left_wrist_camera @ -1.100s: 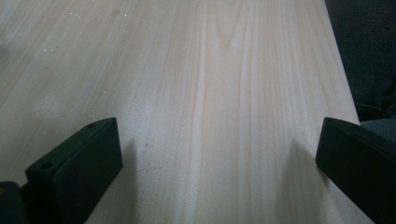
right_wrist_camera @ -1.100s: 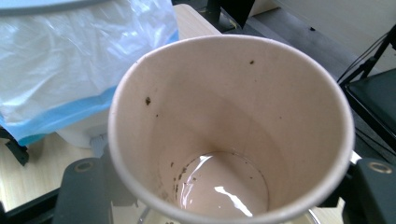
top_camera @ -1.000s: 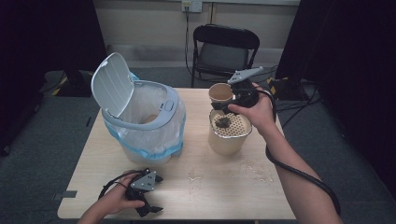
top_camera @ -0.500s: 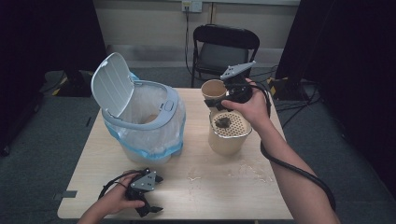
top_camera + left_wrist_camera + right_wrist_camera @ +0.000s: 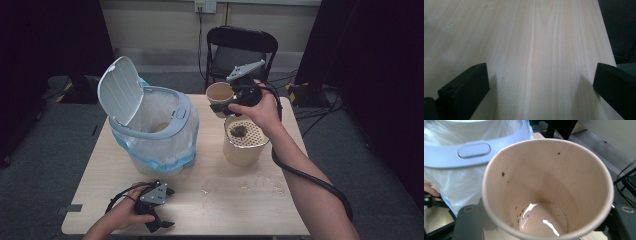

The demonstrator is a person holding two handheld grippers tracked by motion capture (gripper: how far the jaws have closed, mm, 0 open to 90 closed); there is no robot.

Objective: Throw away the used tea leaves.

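A tan paper cup point(image 5: 219, 93) point(image 5: 547, 190) is held in the air above the table's far side, just beside the perforated strainer tub point(image 5: 243, 141). It is kept roughly upright – mouth open, a thin film of brownish liquid pooled at the bottom. Dark specks are scattered over its inner wall – 1 near the rim.

We seem to be in a studio-like test room: black curtains point(image 5: 50, 45) at 10 and 2 o'clock, grey carpet point(image 5: 45, 150), 1 folding chair point(image 5: 242, 50) at 12, a wall outlet point(image 5: 205, 6), 1 plain wooden table point(image 5: 225, 200).
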